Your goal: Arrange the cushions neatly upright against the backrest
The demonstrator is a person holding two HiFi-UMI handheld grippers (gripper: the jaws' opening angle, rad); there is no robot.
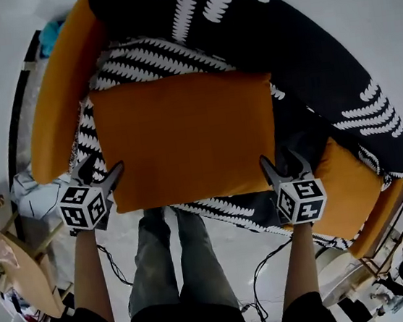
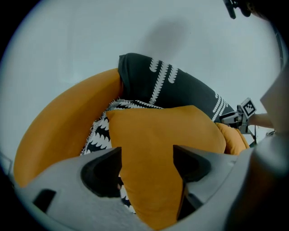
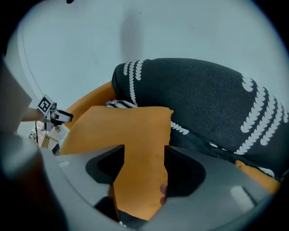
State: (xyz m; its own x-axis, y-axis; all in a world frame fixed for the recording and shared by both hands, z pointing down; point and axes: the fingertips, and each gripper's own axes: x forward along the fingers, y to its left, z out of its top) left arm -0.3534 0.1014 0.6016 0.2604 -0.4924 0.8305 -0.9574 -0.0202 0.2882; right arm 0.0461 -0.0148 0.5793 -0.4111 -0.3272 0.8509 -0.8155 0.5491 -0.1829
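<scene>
The orange sofa [image 1: 61, 86] curves round from 9 to 12 o'clock, its backrest mostly covered by a big black patterned cushion [image 1: 281, 37] from 12 to 4. The orange cushion [image 1: 184, 137] lies flat on the seat at 12 o'clock from both hands, its long axis running 9 to 3. The left tool [image 1: 104, 170] sits at its 7 o'clock corner and the right tool [image 1: 279, 160] at its 5 o'clock corner, equally near. Both are open, each with a corner between its jaws but not pinched. The seat underneath is hidden.
</scene>
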